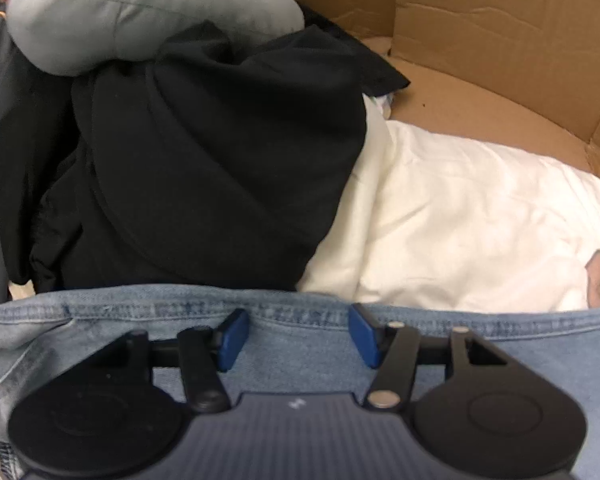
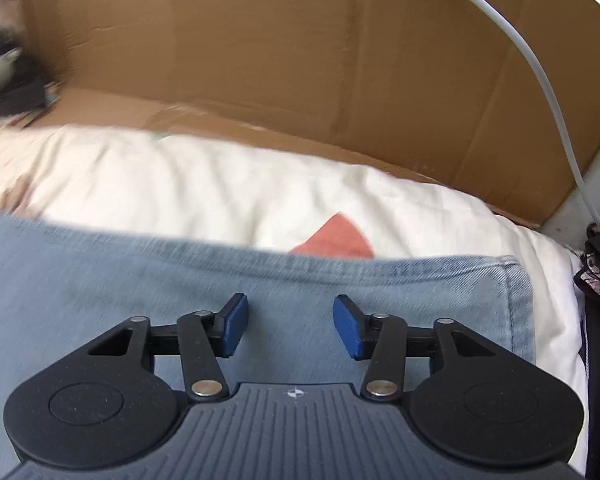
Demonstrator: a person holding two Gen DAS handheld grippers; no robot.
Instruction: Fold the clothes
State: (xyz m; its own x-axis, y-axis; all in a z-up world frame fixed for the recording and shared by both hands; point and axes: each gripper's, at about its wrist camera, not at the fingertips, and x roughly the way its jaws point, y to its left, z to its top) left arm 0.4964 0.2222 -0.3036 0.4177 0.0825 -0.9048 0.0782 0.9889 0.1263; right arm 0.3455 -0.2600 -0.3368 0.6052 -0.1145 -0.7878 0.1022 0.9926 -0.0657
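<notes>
Left wrist view is showing the left hand-held gripper (image 1: 296,334) hovering with fingers spread, pinching nothing, over the jeans (image 1: 292,344); their stitched edge is running side to side just past the fingertips, with a black garment (image 1: 220,168) and white bedding (image 1: 460,220) lying beyond.

Right wrist view is showing the right hand-held gripper (image 2: 290,328), likewise spread and empty, hanging over the same jeans, whose hemmed corner (image 2: 512,264) is lying ahead and to its right, so this side is nearer that corner.

Brown cardboard wall (image 2: 300,60) creased and folded behind, cardboard floor (image 1: 480,104) below, white cable (image 2: 540,80) hanging, soft daylight
</notes>
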